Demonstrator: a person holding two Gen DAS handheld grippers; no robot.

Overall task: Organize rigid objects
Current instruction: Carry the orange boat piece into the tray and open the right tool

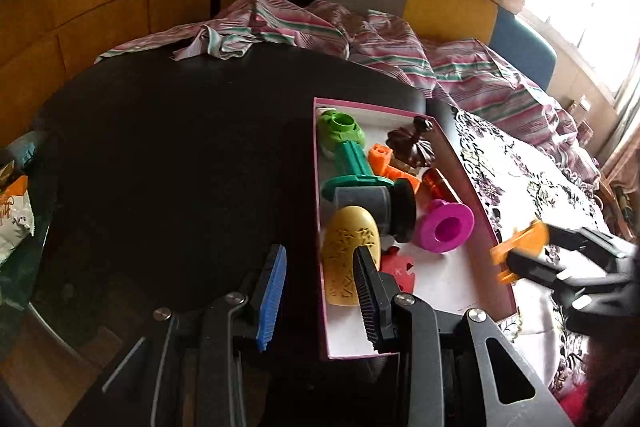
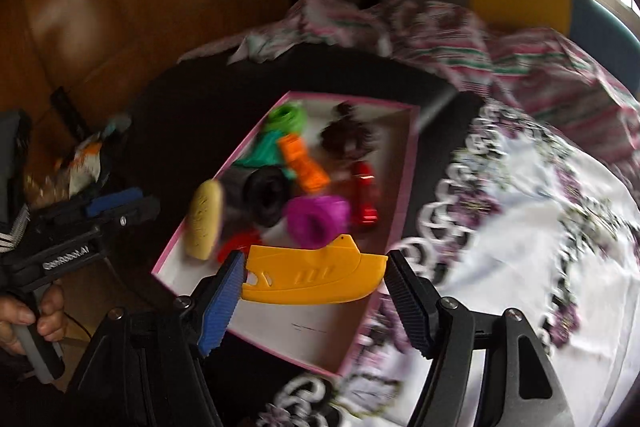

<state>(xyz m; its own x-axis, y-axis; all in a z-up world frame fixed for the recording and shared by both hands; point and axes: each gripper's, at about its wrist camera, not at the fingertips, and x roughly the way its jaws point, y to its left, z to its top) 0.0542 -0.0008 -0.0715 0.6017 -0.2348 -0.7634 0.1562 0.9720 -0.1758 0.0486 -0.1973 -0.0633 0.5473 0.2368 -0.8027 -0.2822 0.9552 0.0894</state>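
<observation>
While the yellow boat piece (image 2: 316, 277) is clamped by its two ends in the right hand-held gripper (image 2: 314, 277), it hangs over the near part of the pink-edged box (image 2: 400, 195), above the white floor. Better to lower it onto the free white area, not on the purple spool (image 2: 316, 221) & other toys, then let go. Left hand-held gripper (image 1: 320, 291) is released w/ nothing in it, beside the box over the dark counter (image 1: 180, 147).

Your left gripper (image 1: 320, 291) points steeply down, jaws parted with nothing between the pads. Your right gripper (image 2: 314, 281) tilts down too, jaws wide and clamped on a flat piece. Your left hand (image 2: 28, 319) wraps its handle.
</observation>
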